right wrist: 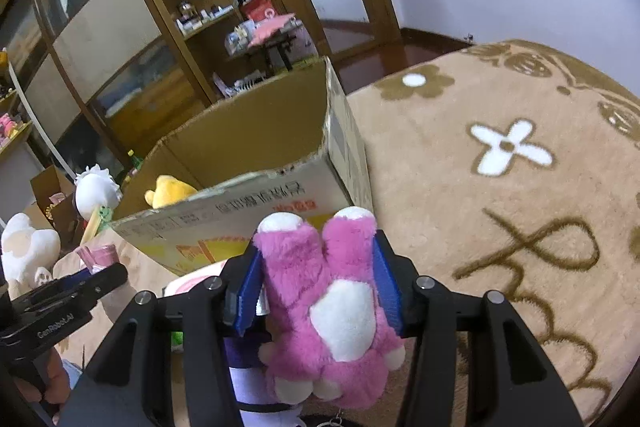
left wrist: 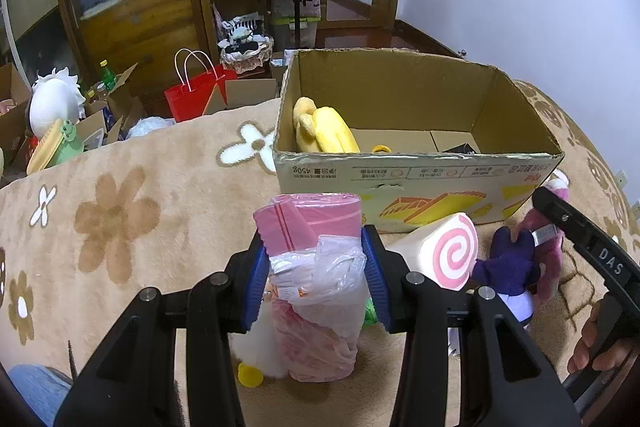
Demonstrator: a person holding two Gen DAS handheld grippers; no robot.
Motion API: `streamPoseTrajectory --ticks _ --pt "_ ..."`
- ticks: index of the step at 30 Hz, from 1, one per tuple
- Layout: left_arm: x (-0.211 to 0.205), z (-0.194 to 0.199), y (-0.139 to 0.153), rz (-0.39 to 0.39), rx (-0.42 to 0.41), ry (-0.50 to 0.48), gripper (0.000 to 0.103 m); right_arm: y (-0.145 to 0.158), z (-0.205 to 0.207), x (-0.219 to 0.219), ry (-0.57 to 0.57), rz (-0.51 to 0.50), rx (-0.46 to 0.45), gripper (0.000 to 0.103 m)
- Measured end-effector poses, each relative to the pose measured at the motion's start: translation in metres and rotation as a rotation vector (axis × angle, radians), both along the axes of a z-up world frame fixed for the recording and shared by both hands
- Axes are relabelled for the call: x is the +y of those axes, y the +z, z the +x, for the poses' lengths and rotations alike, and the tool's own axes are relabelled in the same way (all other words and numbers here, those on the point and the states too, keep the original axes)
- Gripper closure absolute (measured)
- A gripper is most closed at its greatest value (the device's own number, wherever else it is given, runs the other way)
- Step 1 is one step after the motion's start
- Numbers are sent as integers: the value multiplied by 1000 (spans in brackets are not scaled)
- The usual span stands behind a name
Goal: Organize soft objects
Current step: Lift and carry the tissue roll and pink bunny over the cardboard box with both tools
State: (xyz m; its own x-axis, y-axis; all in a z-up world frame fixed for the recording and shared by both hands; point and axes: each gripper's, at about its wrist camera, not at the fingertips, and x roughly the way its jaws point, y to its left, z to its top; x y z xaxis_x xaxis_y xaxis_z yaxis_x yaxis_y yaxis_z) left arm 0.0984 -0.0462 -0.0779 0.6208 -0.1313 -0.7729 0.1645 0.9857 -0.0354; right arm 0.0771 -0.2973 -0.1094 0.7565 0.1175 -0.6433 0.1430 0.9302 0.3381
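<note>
Beige flower-patterned blanket (left wrist: 120,227) carries an open cardboard box (left wrist: 416,183) with a yellow plush (left wrist: 320,131) lying inside. Angled down just before the box, the left gripper (left wrist: 316,259) clamps its blue pads on a pink roll of plastic bags (left wrist: 316,267), partly in clear wrap. Beside it, the right gripper (right wrist: 320,267), also tilted down, squeezes a fuzzy pink plush (right wrist: 332,299) with white paws and belly, near a swirl-patterned cushion (left wrist: 440,251).

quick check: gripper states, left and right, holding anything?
Left gripper: shut on the pink bag roll.
Right gripper: shut on the pink plush toy.
</note>
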Motion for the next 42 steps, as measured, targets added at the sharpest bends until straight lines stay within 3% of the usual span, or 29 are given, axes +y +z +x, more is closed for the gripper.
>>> streamPoseTrajectory --ticks 9,20,33,42 --pt "5 -2 10 14 -46 25 60 31 -15 -2 -24 -55 -116 50" --pt "-6 -9 49 14 -204 -14 60 79 -27 8 0 -97 -264 50" --pt "-6 25 106 14 -388 -7 60 123 -13 27 49 -128 -376 50" --pt "-8 55 122 -27 -432 -18 60 142 11 44 88 -196 -416 50"
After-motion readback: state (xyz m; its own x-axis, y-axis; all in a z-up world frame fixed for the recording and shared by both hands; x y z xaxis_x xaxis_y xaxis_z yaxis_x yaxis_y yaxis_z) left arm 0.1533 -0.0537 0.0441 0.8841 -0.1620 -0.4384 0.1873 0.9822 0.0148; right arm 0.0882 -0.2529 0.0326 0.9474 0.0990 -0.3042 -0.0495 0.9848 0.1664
